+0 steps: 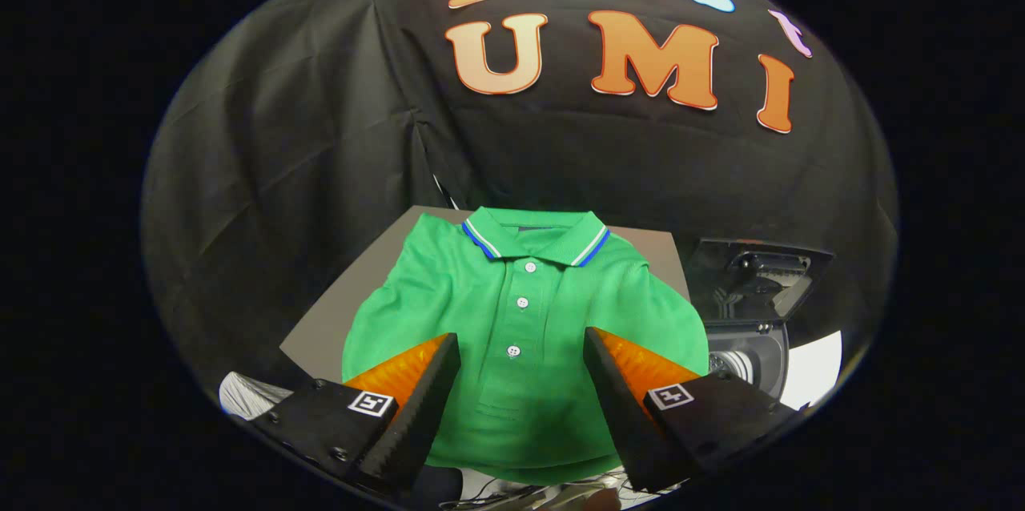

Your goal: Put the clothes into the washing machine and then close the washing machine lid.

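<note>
Tongs (pixel 522 343) spread wide, pinching nothing, hovering over the lower front of a green polo shirt (pixel 524 335). Shirt laid flat and face up on a grey board (pixel 336 319), collar (pixel 535 243) at the far end, hem toward the fingers. Left finger (pixel 424 391) over the shirt's left side near the sleeve, right finger (pixel 617 391) over the right side — button placket (pixel 519 307) running down the open gap between them. Three white buttons visible on the placket, the lowest just about level with the fingertips, the other two beyond them. Collar trimmed with blue and white stripes, lying well ahead of the fingers, close to the board's far edge. Cannot tell whether either finger touches the cloth or merely hangs above it.

Washing machine (pixel 749 335) to the right of the board, just beyond the right finger — dark lid (pixel 757 275) raised and tilted back, the drum opening (pixel 733 363) showing below it. Shirt's right sleeve reaching toward the machine's side of the board, apart from the opening. Black cloth wall (pixel 304 158) behind board and machine alike.
</note>
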Tool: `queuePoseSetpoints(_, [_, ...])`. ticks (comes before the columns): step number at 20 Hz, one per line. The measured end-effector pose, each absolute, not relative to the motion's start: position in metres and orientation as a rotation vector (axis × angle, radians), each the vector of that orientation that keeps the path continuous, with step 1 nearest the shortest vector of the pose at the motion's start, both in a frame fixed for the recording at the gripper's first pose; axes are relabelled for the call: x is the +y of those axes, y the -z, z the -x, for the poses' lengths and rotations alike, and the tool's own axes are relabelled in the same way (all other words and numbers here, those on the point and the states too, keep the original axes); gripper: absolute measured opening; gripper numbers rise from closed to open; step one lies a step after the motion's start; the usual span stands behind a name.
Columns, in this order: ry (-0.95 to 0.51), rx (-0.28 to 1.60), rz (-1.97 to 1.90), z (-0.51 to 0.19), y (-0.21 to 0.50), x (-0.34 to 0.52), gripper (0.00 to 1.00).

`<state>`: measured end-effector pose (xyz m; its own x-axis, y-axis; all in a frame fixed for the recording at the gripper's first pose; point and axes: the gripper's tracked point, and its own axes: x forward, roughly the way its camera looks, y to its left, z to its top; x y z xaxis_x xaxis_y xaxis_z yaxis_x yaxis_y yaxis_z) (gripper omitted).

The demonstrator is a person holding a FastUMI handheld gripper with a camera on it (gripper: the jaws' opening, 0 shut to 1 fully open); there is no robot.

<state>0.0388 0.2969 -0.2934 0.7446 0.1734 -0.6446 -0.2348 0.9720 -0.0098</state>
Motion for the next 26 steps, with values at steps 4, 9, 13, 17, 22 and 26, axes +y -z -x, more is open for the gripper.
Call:
queuePoseSetpoints(4, [-0.219, 0.759, 0.097, -0.036, 0.312, 0.301, 0.99])
queuePoseSetpoints(9, [-0.213, 0.798, 0.082, -0.035, 0.32, 0.299, 0.99])
queuePoseSetpoints(13, [-0.25, 0.791, 0.118, -0.036, 0.323, 0.301, 0.96])
queuePoseSetpoints(17, [-0.323, 0.771, 0.136, -0.036, 0.327, 0.309, 0.74])
queuePoseSetpoints(22, [-0.344, 0.73, 0.109, -0.04, 0.331, 0.308, 0.3])
queuePoseSetpoints(26, [-0.357, 0.74, 0.121, -0.04, 0.331, 0.309, 0.3])
